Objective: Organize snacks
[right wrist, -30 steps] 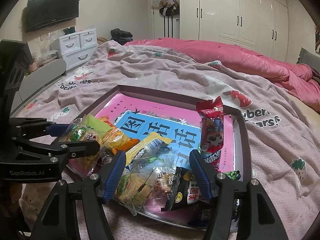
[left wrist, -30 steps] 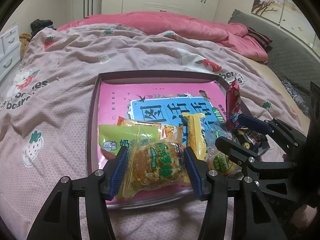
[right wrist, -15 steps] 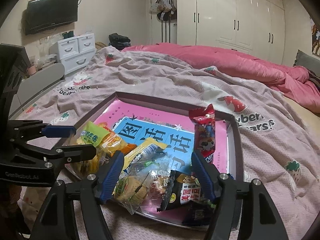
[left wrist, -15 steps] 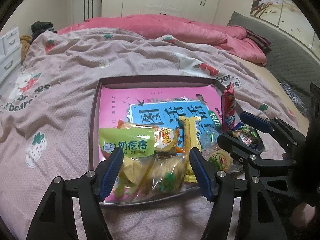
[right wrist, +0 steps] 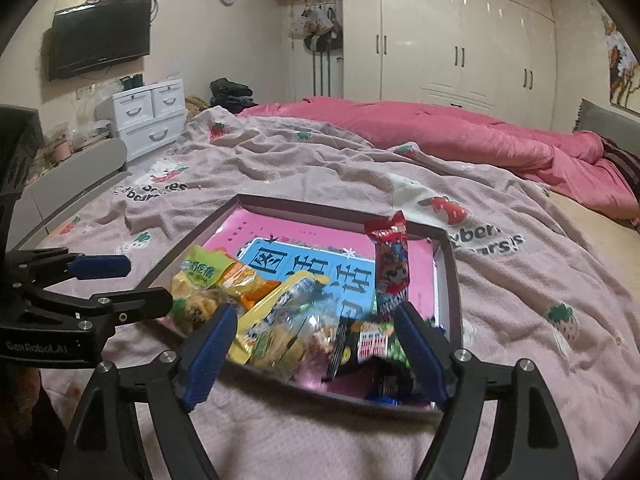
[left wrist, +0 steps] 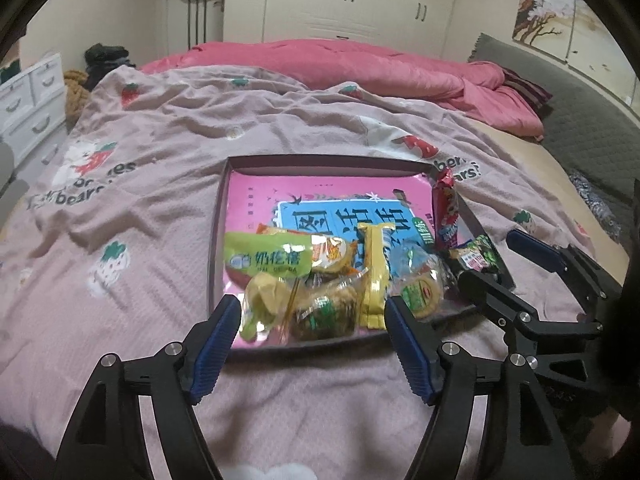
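Observation:
A dark shallow box with a pink and blue liner lies on the bed. Several snack packets are piled at its near end: a green packet, a clear bag of cakes, a yellow bar, a red stick packet leaning upright on the right wall, and a black packet. My left gripper is open and empty, just in front of the box. My right gripper is open and empty at the box's near right corner.
The box rests on a rumpled pink blanket with strawberry prints. A red quilt lies across the far side of the bed. White drawers stand at the left, wardrobes behind.
My left gripper opened and let go of the clear bag of cakes, which now lies in the box. Both grippers pulled back and up from the box.

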`<move>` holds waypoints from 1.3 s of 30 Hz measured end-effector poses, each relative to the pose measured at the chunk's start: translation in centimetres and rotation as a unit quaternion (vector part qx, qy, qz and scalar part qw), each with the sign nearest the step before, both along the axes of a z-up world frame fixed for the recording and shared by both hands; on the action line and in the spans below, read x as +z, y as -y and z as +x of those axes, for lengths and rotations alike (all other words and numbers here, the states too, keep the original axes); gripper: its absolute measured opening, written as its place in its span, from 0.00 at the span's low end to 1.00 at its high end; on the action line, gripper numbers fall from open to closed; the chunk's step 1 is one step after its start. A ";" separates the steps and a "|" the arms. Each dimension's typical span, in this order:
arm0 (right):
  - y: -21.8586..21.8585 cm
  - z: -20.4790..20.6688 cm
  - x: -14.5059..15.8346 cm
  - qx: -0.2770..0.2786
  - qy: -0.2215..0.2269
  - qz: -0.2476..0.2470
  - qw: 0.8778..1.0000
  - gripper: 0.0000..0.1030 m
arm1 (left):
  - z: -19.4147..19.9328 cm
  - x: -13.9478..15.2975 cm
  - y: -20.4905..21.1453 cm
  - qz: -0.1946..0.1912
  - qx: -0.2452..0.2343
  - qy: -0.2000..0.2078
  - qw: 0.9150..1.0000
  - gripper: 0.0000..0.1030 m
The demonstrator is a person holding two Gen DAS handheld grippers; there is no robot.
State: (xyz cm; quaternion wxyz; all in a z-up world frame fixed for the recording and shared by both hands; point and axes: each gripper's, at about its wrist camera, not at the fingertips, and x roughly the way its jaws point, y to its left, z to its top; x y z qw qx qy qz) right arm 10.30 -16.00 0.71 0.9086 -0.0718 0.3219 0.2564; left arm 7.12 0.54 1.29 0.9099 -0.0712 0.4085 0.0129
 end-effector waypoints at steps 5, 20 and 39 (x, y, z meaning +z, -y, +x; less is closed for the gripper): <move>0.8 -1.5 0.2 -0.028 -0.024 0.009 0.999 0.87 | -2.0 0.2 0.5 -0.001 0.013 -0.009 1.000 0.77; 2.3 -5.6 0.4 -0.067 -0.040 -0.010 0.997 0.93 | -6.1 0.1 1.5 0.006 0.015 -0.028 0.999 0.77; 2.2 -6.6 1.0 -0.073 -0.026 -0.025 0.997 0.98 | -6.6 0.5 1.0 0.006 0.019 -0.023 1.000 0.77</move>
